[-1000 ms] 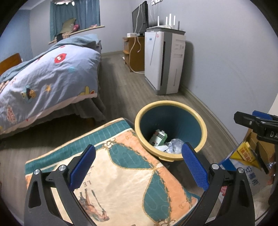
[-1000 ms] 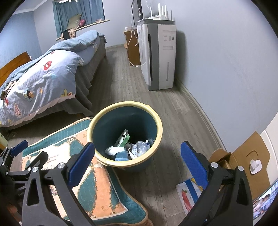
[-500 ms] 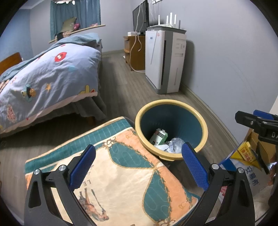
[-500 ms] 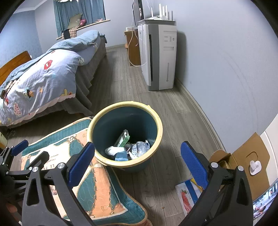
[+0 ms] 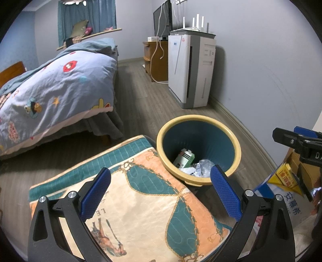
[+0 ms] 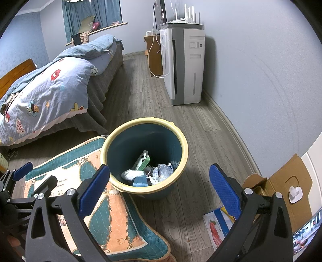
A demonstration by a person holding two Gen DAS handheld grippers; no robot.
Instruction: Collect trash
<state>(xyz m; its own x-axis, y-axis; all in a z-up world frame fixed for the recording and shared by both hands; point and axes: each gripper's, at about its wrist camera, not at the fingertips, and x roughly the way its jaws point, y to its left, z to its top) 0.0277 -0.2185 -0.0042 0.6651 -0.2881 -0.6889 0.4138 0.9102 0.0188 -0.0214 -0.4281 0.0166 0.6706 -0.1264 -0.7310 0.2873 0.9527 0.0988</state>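
a teal trash bin (image 6: 177, 141) with a yellow rim stands on the wood floor (image 6: 140, 94) of a bedroom, just beyond and between the spread blue fingers of the right gripper (image 6: 159, 185), which holds nothing. the left gripper (image 5: 160, 190), jaws likewise wide apart and empty, hovers over a patterned teal-and-orange cushion (image 5: 136, 205), with the bin (image 5: 221, 129) ahead and to its right, its near rim touching the cushion's far corner. inside the bin lie a green-and-white carton (image 6: 141, 161) leaning against the wall, a crumpled clear plastic wrapper (image 6: 164, 170), a white wad of tissue (image 6: 130, 174) and a blue scrap (image 6: 140, 181). to the far left a bed (image 6: 50, 88) carries a pale blue cartoon-print quilt; against the right wall stands a white air purifier (image 6: 185, 66) with a router (image 6: 188, 13) on top. near right, an open cardboard box (image 6: 285, 185) sits on the floor beside a printed carton (image 6: 215, 227) showing a strawberry.
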